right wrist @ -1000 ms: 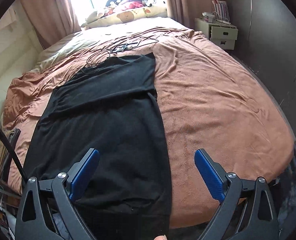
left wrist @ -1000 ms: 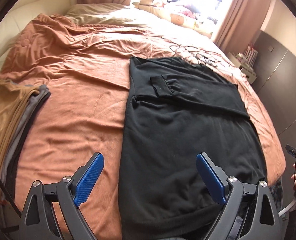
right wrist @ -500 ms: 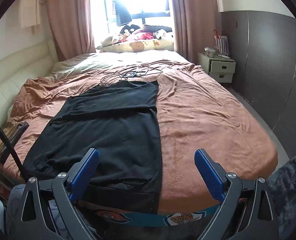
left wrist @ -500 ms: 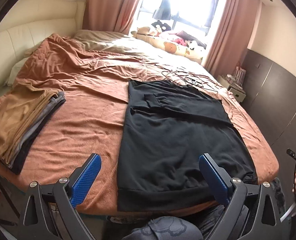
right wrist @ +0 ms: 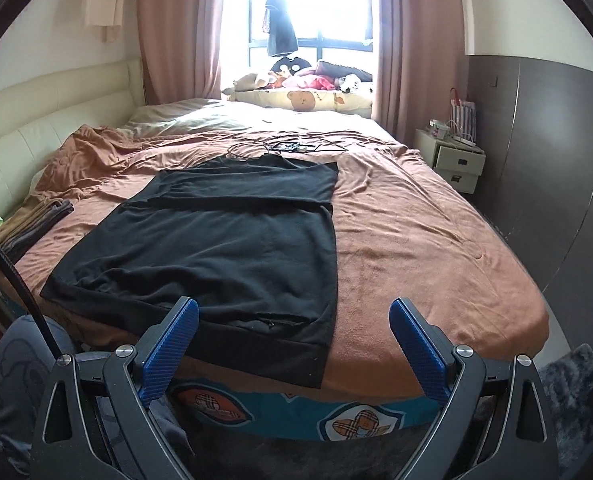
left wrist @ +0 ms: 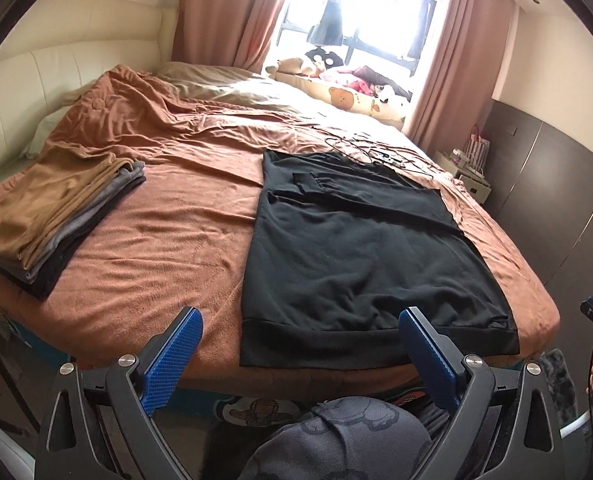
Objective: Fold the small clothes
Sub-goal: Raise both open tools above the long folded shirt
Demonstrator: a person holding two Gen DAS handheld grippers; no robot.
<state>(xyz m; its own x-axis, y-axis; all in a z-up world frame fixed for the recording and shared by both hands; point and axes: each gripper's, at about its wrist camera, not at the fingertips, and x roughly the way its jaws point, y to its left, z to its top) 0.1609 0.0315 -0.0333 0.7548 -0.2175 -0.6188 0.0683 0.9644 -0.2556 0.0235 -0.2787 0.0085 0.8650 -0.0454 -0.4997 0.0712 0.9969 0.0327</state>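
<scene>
My left claw [left wrist: 298, 330] and right claw [right wrist: 292, 320] are both wide open, holding nothing. The black top [left wrist: 356, 248] lies flat on the bed [left wrist: 168, 240].

Both grippers' fingers [left wrist: 180, 354] [right wrist: 416, 354] spread, empty

Both wrist views low at foot of bed [left wrist: 144, 240], facing window, sharing black garment [left wrist: 348, 240]

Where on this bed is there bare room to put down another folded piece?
One free patch of brown bedspread lies between the folded tan and grey clothes pile and the black sweatshirt. A wider one lies right of the sweatshirt, towards the white nightstand. Beyond the sweatshirt, tangled black cables crowd it.
</scene>
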